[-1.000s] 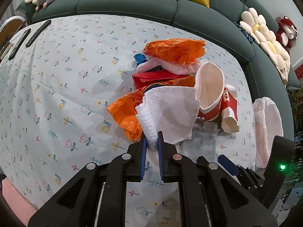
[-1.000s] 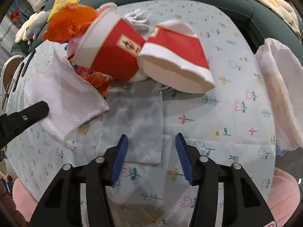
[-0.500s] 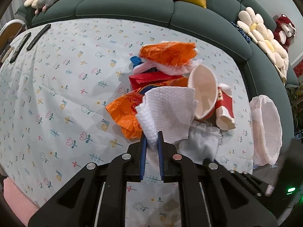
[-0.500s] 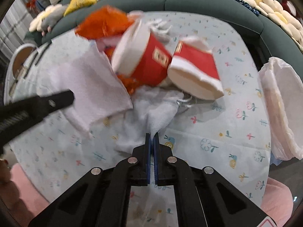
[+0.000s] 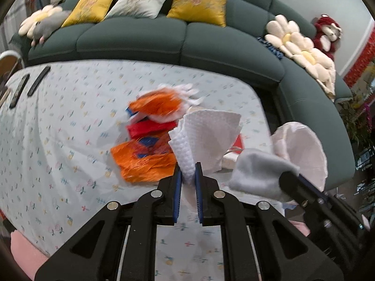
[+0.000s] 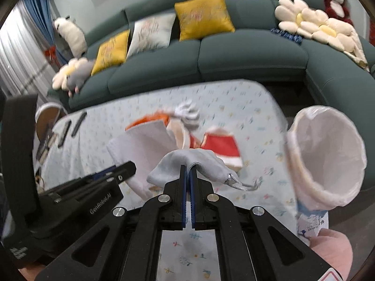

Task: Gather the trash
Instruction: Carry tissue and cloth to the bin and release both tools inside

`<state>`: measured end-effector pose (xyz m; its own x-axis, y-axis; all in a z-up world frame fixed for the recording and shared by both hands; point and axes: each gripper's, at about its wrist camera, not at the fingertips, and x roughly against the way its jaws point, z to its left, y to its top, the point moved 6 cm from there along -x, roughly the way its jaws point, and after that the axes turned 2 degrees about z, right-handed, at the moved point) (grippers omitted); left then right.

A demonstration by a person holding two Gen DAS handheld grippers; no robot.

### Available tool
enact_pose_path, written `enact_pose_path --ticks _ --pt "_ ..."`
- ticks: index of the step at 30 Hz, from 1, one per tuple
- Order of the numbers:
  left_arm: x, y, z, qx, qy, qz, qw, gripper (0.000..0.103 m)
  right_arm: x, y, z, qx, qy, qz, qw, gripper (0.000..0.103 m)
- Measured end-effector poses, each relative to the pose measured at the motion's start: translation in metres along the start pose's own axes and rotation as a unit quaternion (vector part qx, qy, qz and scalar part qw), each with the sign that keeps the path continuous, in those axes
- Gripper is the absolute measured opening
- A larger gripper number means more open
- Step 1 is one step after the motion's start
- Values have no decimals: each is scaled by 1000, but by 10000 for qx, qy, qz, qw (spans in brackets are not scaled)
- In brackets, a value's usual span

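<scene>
My left gripper [image 5: 187, 171] is shut on a white paper towel [image 5: 208, 135] and holds it above the table. My right gripper [image 6: 187, 171] is shut on a grey drawstring pouch [image 6: 187, 161], lifted off the table; the pouch also shows in the left wrist view [image 5: 257, 171]. A trash pile lies on the flowered tablecloth [image 5: 70, 117]: orange plastic bags [image 5: 145, 161], a red packet [image 5: 150, 128], red paper cups [image 6: 220, 145]. A white-lined trash bin [image 6: 328, 154] stands open at the table's right edge.
Two black remotes [image 5: 37, 80] lie at the table's far left. A green sofa [image 5: 164, 39] with cushions and plush toys curves round the back and right. A round stool [image 6: 48, 117] stands at the left.
Both grippers have risen and pulled back with their loads. The right gripper, open a second ago, closed on the grey pouch and lifted it off the table toward the bin side.
</scene>
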<state>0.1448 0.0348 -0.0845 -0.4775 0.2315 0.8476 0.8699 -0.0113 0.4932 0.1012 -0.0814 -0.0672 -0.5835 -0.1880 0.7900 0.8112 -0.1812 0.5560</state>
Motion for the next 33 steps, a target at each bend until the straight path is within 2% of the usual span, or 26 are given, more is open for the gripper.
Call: enact_pose_path --ticks 7,15,22,33 --pt "23 16 -49 -322 -318 -244 9987 11 48 30 -44 -345 -102 -610 9975 3" --pt "34 32 -110 -684 -625 -407 9949 11 86 50 -102 -653 -332 -1068 9916 3" --pt "26 40 -166 -1003 -925 -353 9900 11 100 57 -153 -877 -614 -1228 9866 3" --pt "-13 38 -248 -1489 -1332 33 9798 11 106 54 -228 -1354 -1000 -1272 9775 3"
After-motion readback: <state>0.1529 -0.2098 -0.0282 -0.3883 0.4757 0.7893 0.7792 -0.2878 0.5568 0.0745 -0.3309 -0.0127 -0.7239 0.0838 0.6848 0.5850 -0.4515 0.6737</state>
